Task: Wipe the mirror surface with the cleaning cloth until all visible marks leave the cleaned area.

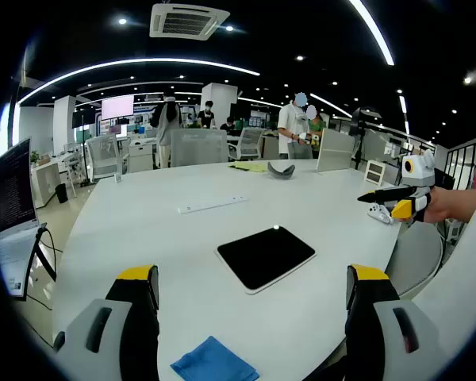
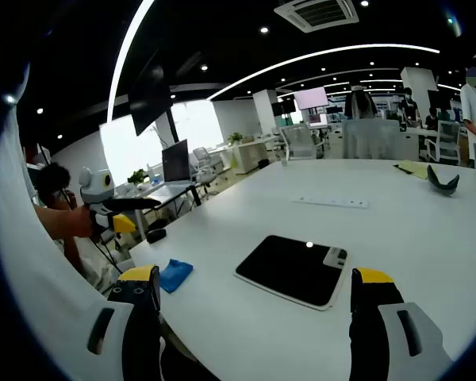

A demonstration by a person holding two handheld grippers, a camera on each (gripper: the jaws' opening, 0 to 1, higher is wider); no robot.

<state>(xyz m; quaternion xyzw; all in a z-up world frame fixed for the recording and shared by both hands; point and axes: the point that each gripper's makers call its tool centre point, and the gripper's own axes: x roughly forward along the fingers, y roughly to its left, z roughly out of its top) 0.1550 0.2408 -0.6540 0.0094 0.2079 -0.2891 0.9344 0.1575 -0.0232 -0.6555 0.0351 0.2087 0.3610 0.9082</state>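
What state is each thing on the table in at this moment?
Dark rectangular white-framed mirror: flat on table, untouched.
Blue cleaning cloth: crumpled near table edge, not held.
Left hand-held gripper: open, empty.
Right hand-held gripper: open, empty.
White round-cornered table: bears mirror and cloth.

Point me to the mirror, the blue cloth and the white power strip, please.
mirror (image 1: 265, 256), left gripper view, middle of its dark face.
blue cloth (image 1: 214, 363), left gripper view, middle of the fabric, between the jaws.
white power strip (image 1: 213, 204), left gripper view, middle of its long body.
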